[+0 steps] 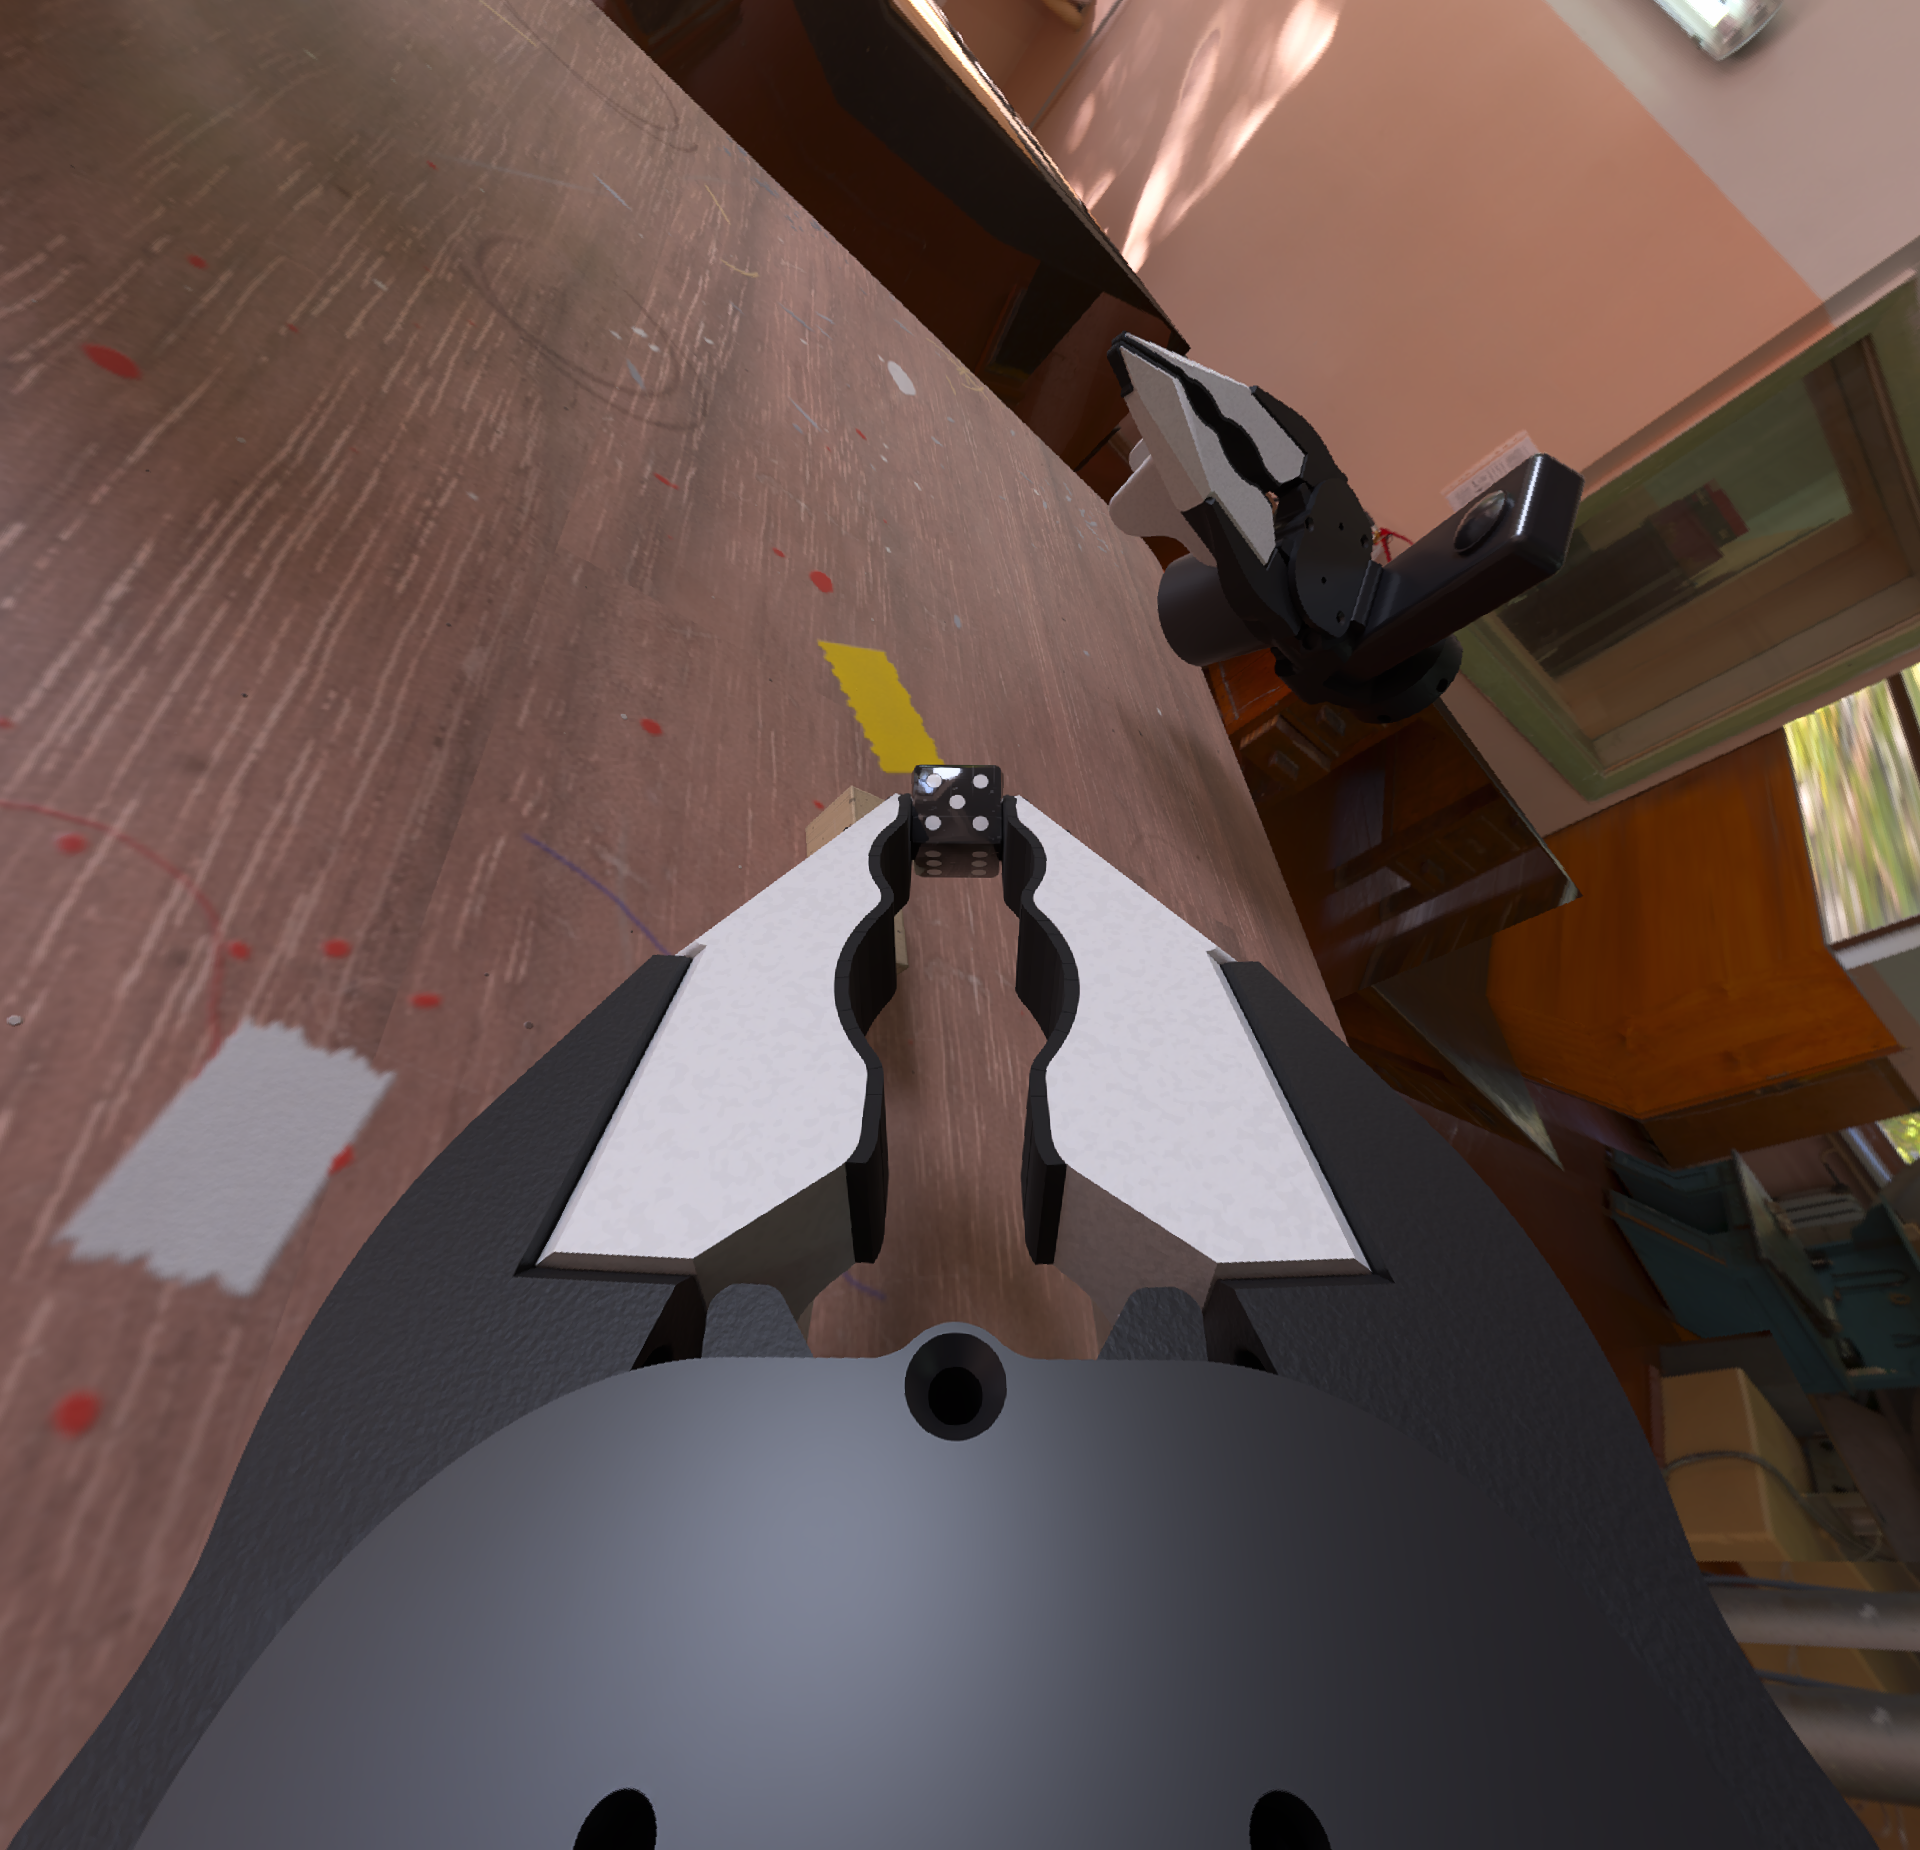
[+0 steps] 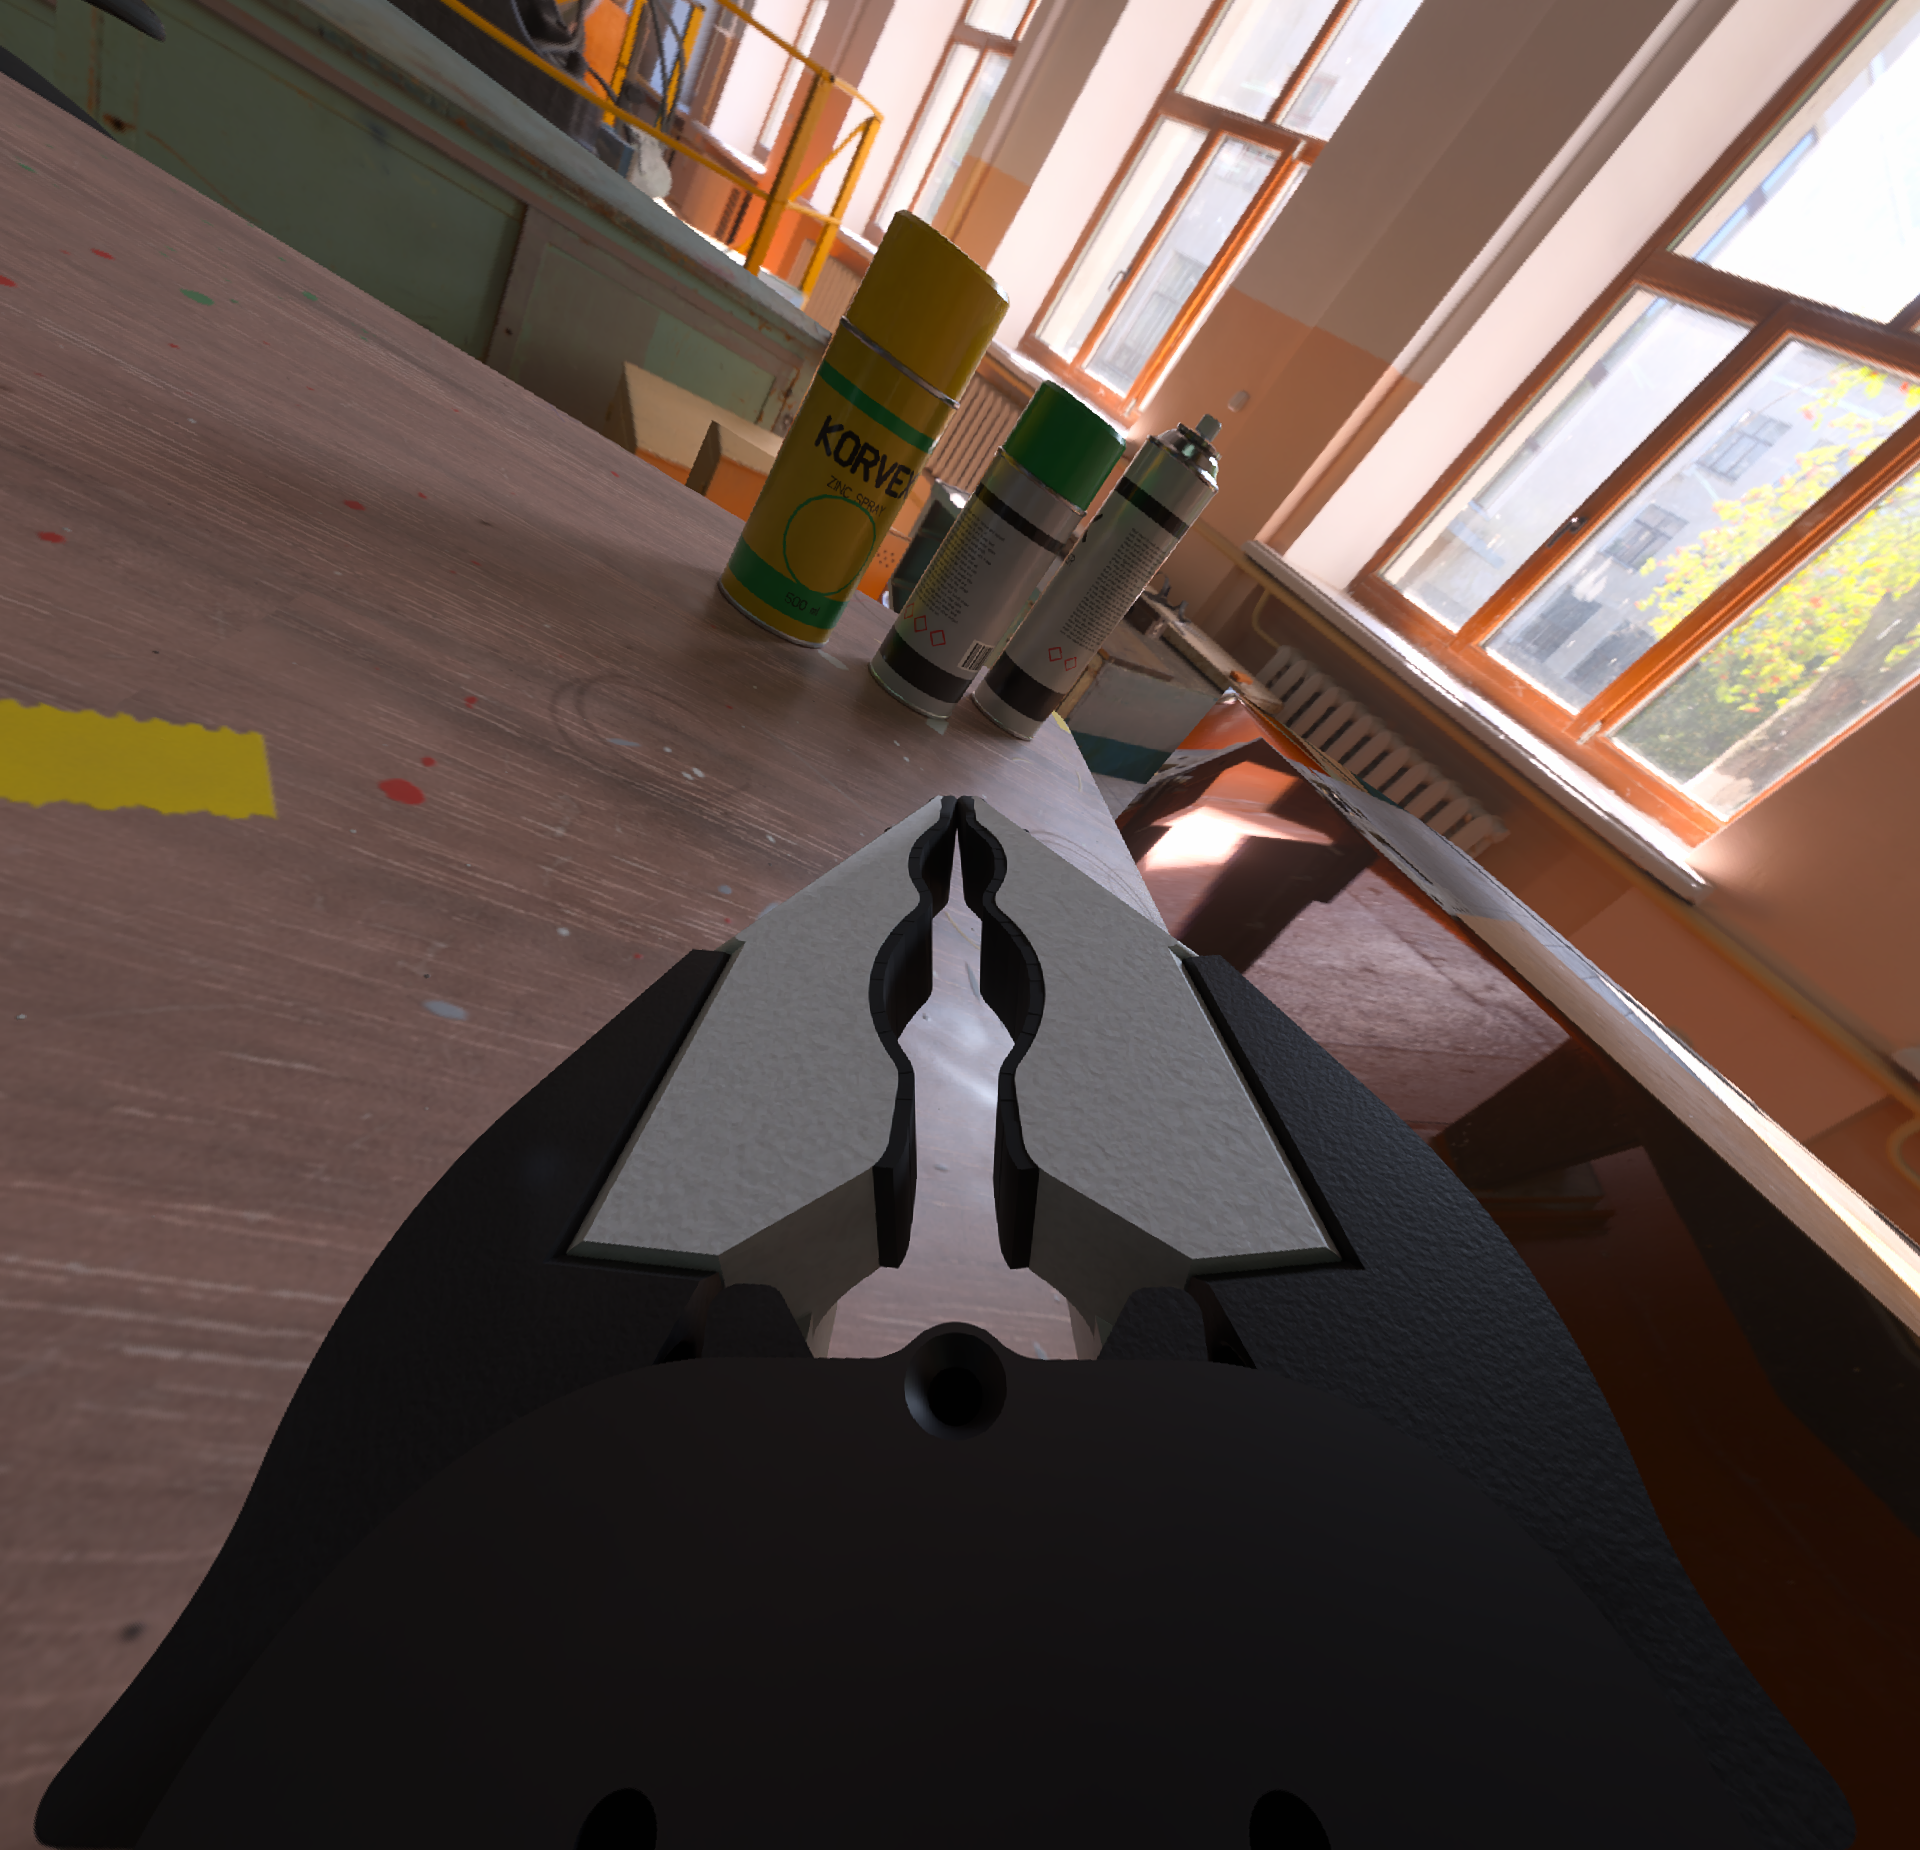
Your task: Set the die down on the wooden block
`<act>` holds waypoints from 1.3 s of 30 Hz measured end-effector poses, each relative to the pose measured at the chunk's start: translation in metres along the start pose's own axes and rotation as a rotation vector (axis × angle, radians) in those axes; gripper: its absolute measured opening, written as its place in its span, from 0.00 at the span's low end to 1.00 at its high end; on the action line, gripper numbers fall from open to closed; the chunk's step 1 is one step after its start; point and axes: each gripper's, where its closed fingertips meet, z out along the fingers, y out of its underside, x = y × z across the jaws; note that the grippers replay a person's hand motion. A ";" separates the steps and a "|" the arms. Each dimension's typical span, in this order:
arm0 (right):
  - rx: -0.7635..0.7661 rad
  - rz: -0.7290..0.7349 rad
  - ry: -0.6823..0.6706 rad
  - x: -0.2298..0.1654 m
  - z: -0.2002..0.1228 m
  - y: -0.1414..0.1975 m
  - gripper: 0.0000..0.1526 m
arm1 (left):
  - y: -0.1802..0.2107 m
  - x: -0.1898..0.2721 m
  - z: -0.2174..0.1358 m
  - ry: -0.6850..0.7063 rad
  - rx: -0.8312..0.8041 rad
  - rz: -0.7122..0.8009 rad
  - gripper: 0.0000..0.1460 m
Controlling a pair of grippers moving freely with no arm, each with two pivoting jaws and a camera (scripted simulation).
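While our left fingers point(image 1: 957, 824) pinched the black die point(image 1: 957, 821) by two opposite sides at their very tips, we held it clear above the desk point(image 1: 364, 553). Its upper face showed white pips. The wooden block point(image 1: 837, 821) lay just behind the tip of one finger, mostly hidden by it, so we could not tell whether the die touched it. A strip of yellow tape point(image 1: 878, 704) lay on the desk just beyond, and a patch of grey tape point(image 1: 223, 1161) sat well off to the side. Our right fingers point(image 2: 957, 813) were pressed together and empty, hovering near the desk's edge. Ahead of them stood a yellow spray can point(image 2: 868, 439) and two grey spray cans point(image 2: 997, 553).
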 end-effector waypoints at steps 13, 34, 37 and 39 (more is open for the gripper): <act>0.002 0.000 0.003 0.000 -0.001 0.000 0.00 | 0.000 0.000 0.000 -0.003 -0.003 0.002 0.11; 0.009 0.001 0.013 0.002 -0.002 -0.001 0.00 | 0.001 0.000 0.001 -0.003 -0.008 0.000 0.11; 0.005 -0.004 0.007 0.001 -0.001 0.000 0.00 | 0.001 0.000 0.001 -0.003 -0.009 0.001 0.11; 0.003 -0.005 0.006 0.001 -0.001 0.000 0.00 | 0.001 0.000 0.001 -0.002 -0.010 0.001 0.11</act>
